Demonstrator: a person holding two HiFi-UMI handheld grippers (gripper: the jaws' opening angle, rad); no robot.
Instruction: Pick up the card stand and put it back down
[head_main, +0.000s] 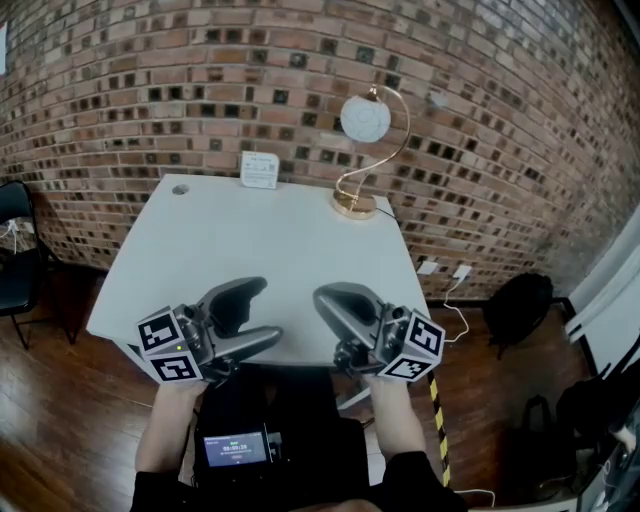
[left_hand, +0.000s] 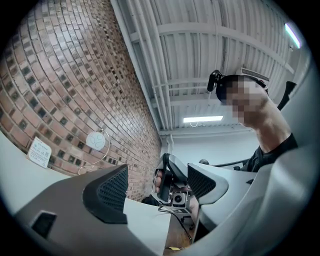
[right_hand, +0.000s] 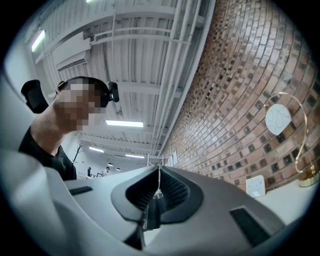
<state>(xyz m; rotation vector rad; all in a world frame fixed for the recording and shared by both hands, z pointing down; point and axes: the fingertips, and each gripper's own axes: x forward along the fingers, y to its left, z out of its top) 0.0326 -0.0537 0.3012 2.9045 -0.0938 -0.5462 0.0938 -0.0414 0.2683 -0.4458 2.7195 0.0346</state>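
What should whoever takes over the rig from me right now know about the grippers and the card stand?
Left gripper: jaws apart, nothing between them, held over the near part of the white table.
Right gripper: jaws shut, empty, beside the left one.
Card stand: upright at the table's far edge against the brick wall, left of the globe lamp; neither gripper is near it.
Done: nothing visible; the stand is not in a grip.
Left: probably reach across, close on the stand, lift it, set it back down.
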